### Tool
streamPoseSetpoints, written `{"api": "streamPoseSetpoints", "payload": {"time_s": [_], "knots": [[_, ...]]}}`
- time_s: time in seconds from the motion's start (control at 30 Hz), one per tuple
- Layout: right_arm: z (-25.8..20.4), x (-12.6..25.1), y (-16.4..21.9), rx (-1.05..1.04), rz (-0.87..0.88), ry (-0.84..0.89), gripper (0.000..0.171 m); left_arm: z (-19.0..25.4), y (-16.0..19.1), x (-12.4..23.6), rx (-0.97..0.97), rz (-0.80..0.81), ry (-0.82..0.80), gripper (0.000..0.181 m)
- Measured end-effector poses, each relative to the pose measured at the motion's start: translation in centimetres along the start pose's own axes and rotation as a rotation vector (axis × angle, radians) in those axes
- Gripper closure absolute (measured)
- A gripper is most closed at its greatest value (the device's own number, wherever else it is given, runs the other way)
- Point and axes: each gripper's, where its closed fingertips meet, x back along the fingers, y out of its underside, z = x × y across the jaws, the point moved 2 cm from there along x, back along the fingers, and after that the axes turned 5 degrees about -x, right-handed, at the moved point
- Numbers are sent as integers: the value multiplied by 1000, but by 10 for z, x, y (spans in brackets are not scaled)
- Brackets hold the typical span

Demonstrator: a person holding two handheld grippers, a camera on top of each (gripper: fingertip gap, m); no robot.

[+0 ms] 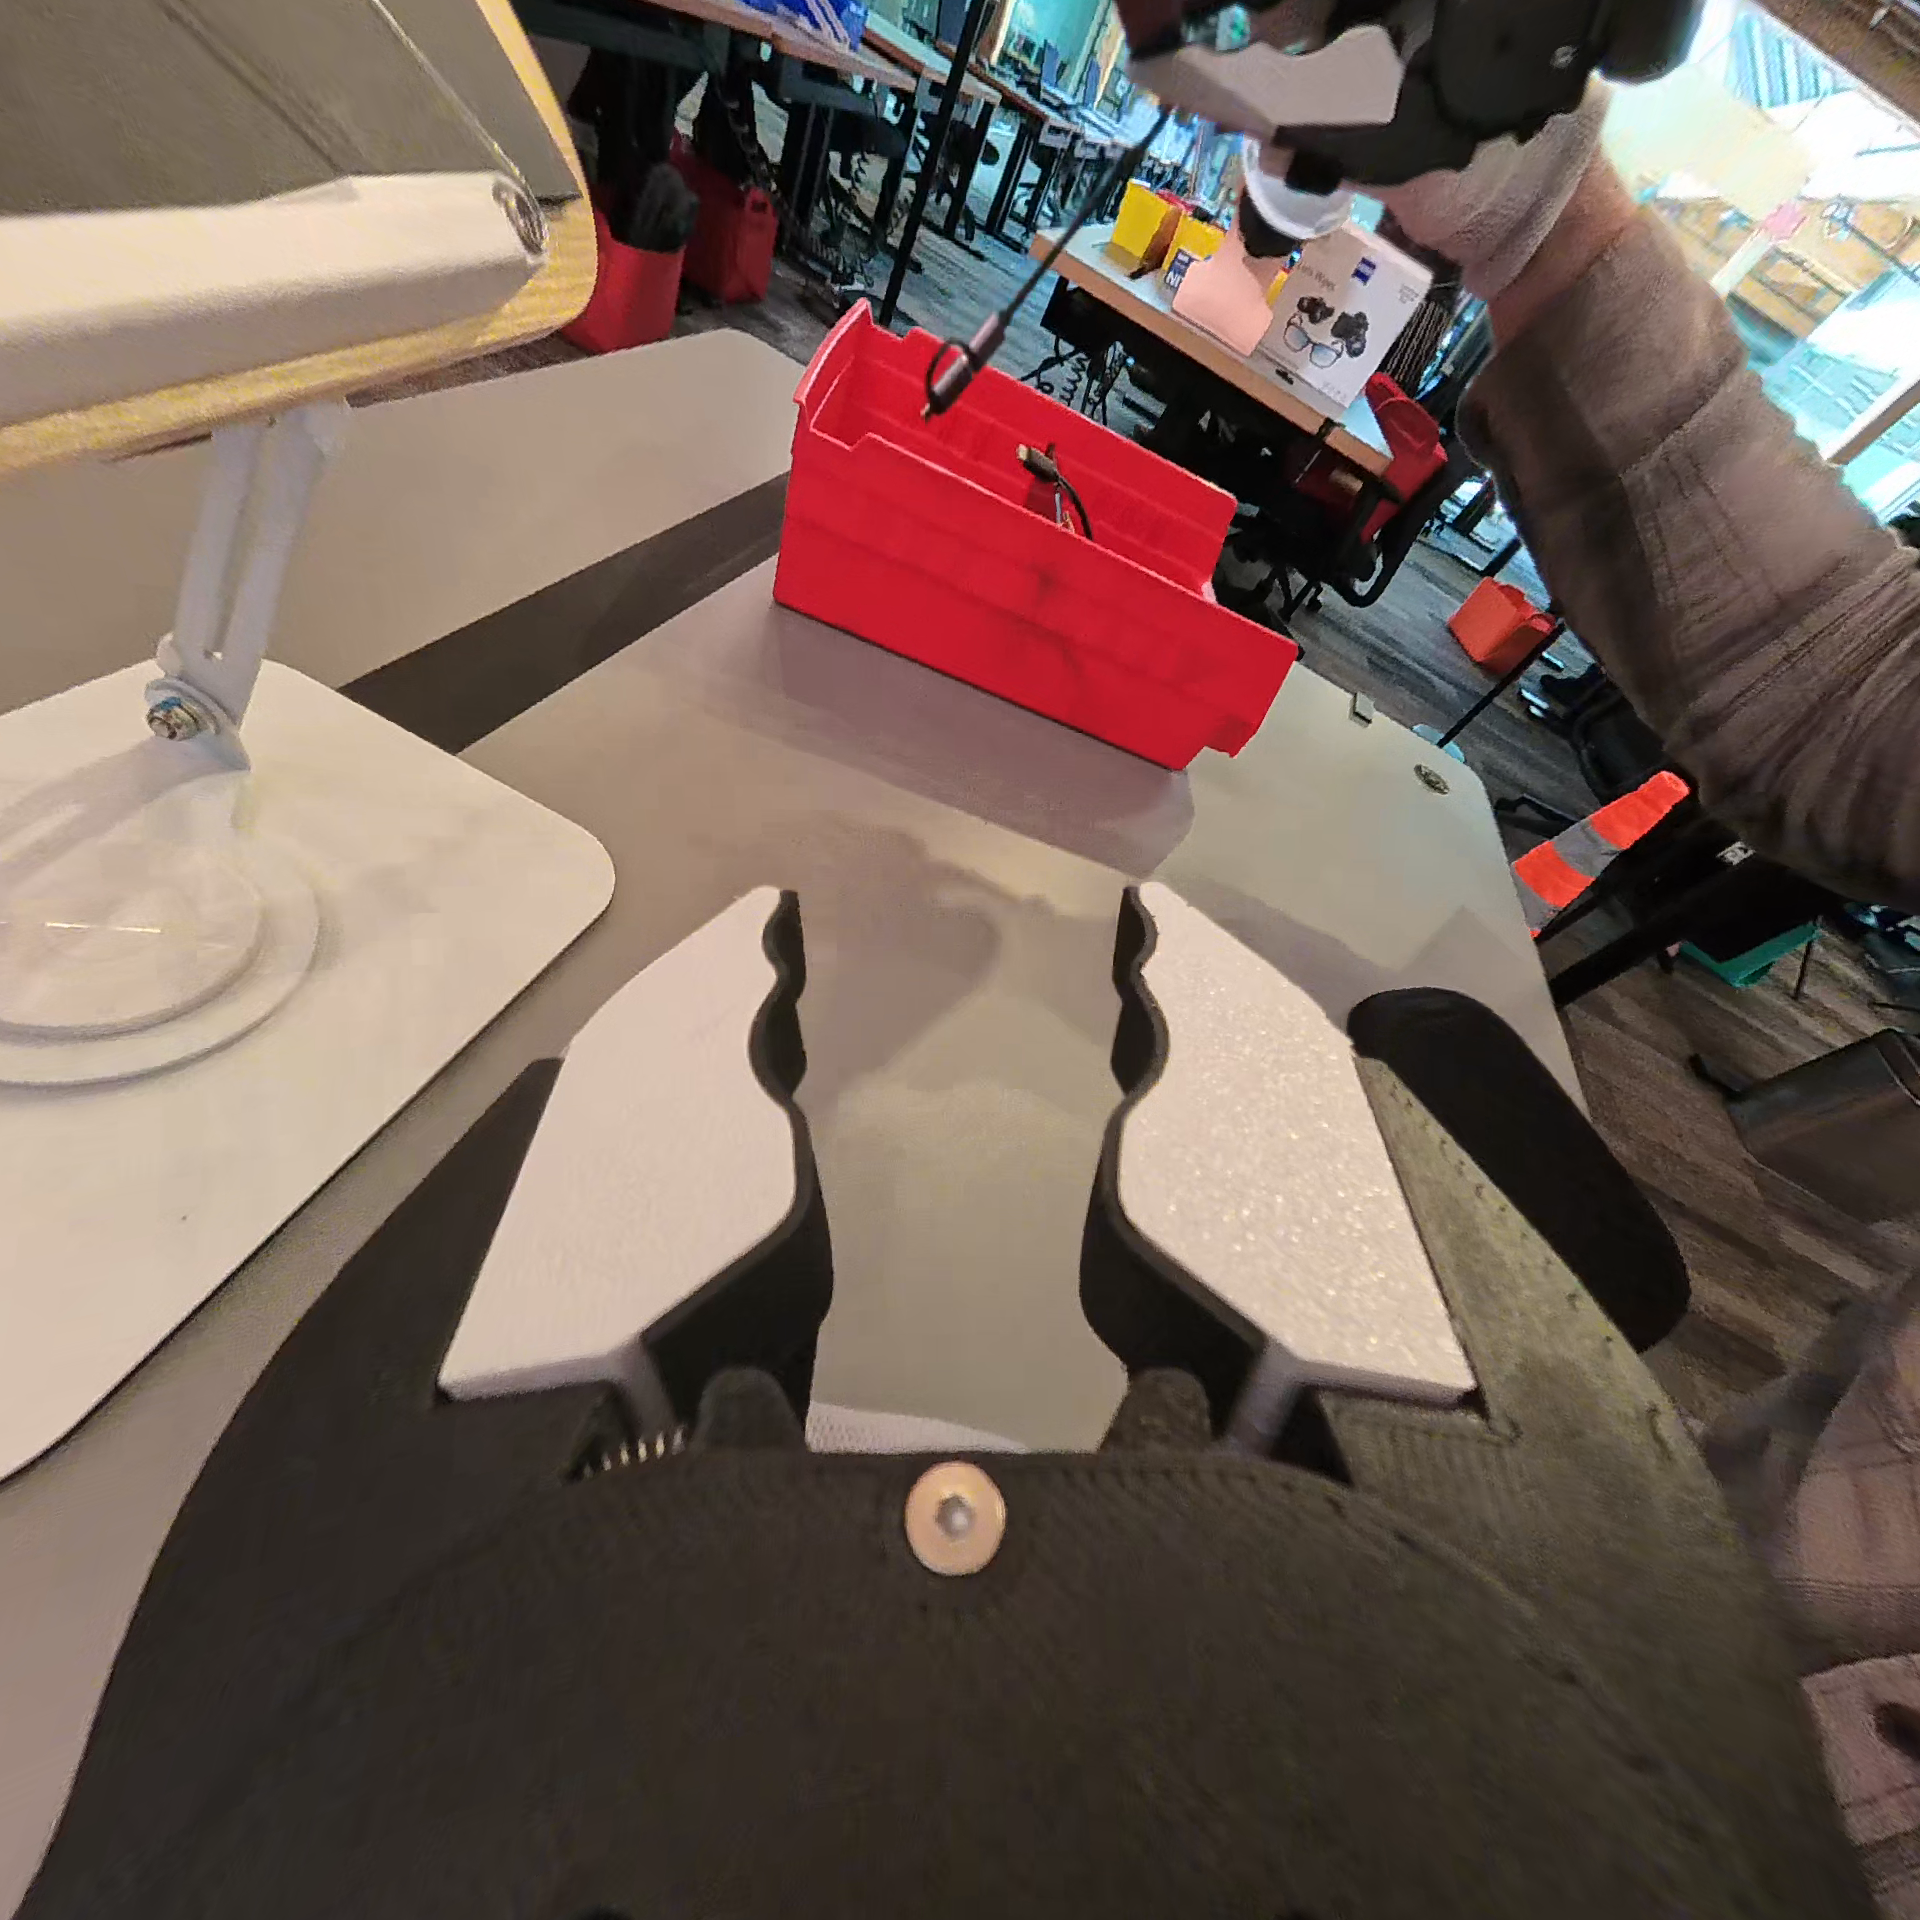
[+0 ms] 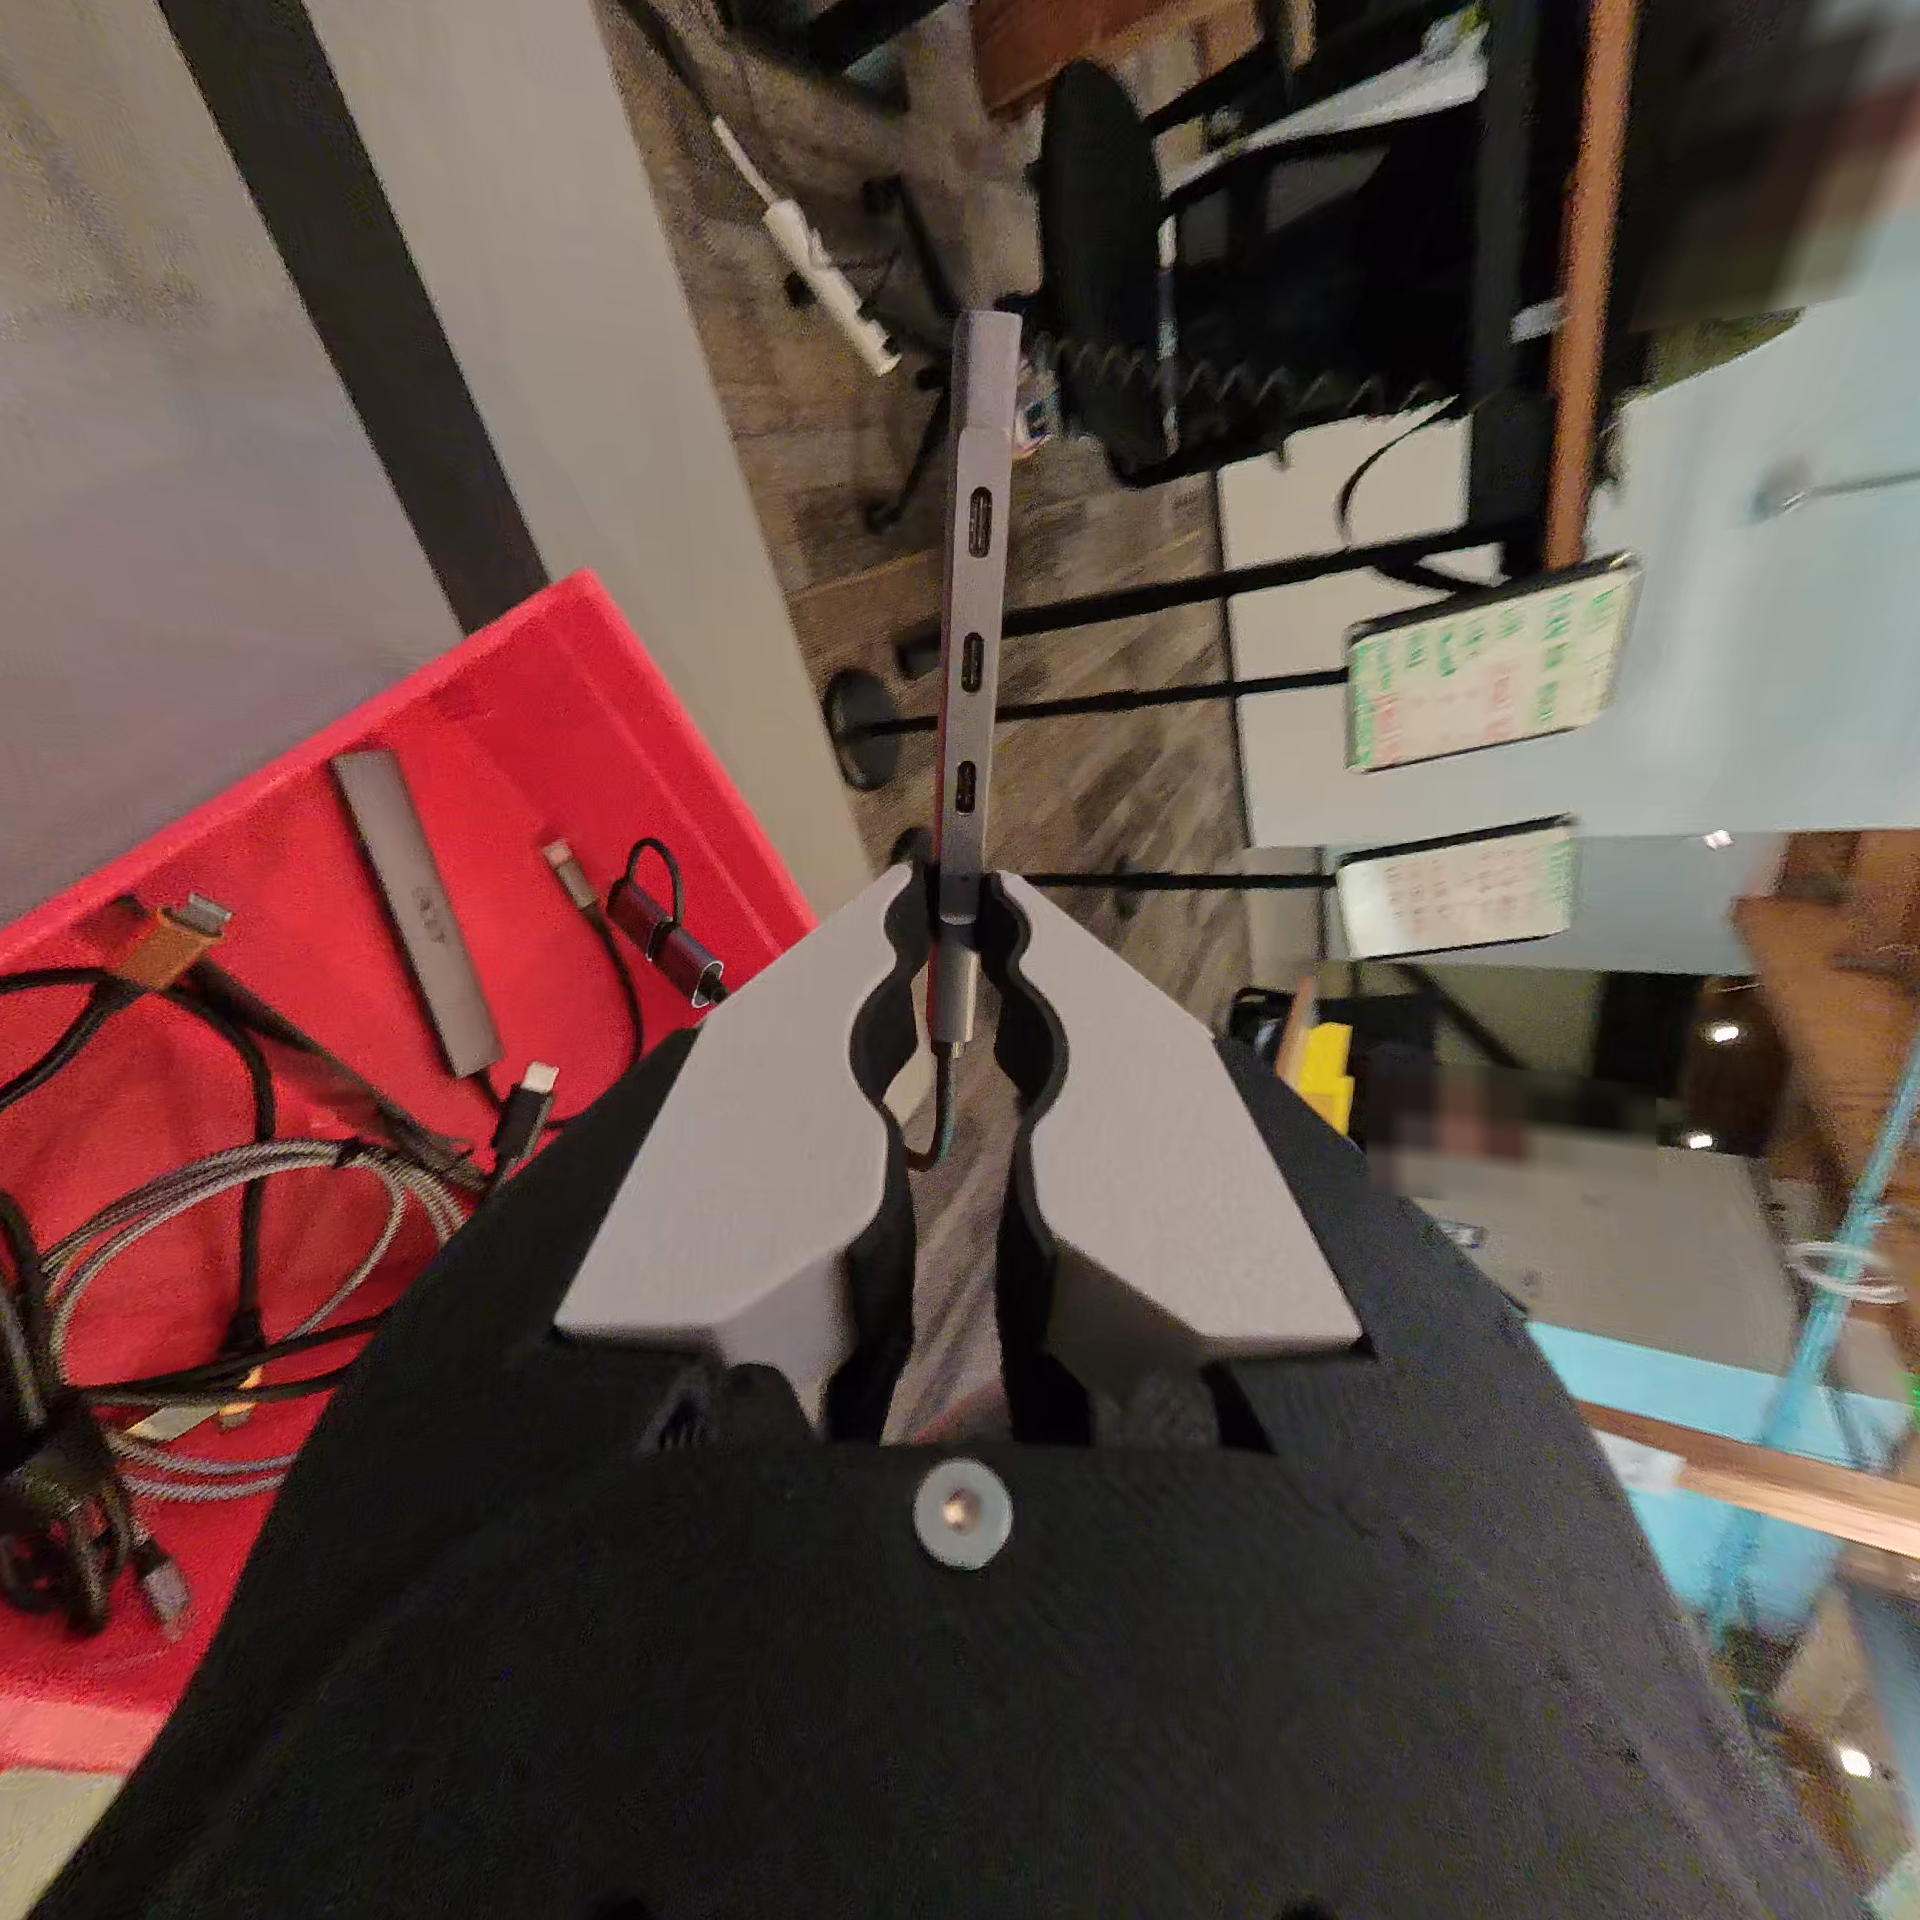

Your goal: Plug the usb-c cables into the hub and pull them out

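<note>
While the left gripper (image 1: 961, 914) rests low over the grey table (image 1: 1299, 862) with its two fingers spread wide and nothing between them, the right gripper (image 2: 956, 883) pinches one end of a slim grey usb-c hub (image 2: 977, 582) between its fingertips. That hub sticks straight out away from the camera, and three ports show along its narrow edge.

A second grey hub (image 2: 416, 904) lies flat in the red bin (image 2: 499, 707), at the left of the right wrist view. Around it lie several loose cables: an orange-tipped plug (image 2: 171, 940), a dark red adapter with a loop (image 2: 665, 935), a white-tipped plug (image 2: 535, 1086), and a coil of grey braided cable (image 2: 239, 1226). The tangle at the near left is too knotted to count exactly.

In the left wrist view the same red bin (image 1: 997, 592) sits on the far part of the table, and only one plug (image 1: 1039, 457) peeks above its rim. A thin black cable (image 1: 1039, 260) hangs down from the raised right gripper (image 1: 1278, 83) at the top right, ending in a small looped connector (image 1: 951, 379) just above the bin. A sleeved forearm (image 1: 1683, 520) reaches up along the right edge to that gripper.

A white stand (image 1: 249, 582) with a flat base occupies the left side, its top cut off by the frame. The background of the right wrist view is blurred.
</note>
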Motion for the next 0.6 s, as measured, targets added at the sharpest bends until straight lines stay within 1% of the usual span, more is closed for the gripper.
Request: {"api": "streamPoseSetpoints", "payload": {"time_s": [0.07,0.17,0.27,0.4,0.43,0.53,0.6], "knots": [[-14,-14,20,-43,-26,-75,164,-1,3,-2,1,-13,0,124],[-34,-30,37,-87,-21,-190,165,-3,6,-3,3,-24,-5,124],[-48,-45,49,-106,-26,-255,164,-5,10,-5,9,-36,-6,124],[-60,-66,63,-98,-54,-291,164,-7,15,-8,9,-55,-12,125],[-64,-71,66,-91,-63,-299,164,-8,16,-9,9,-60,-13,125],[-80,-88,85,25,-165,-322,164,-10,20,-11,6,-76,-22,125],[-91,-97,90,76,-194,-345,164,-11,22,-12,3,-84,-27,125]]}}
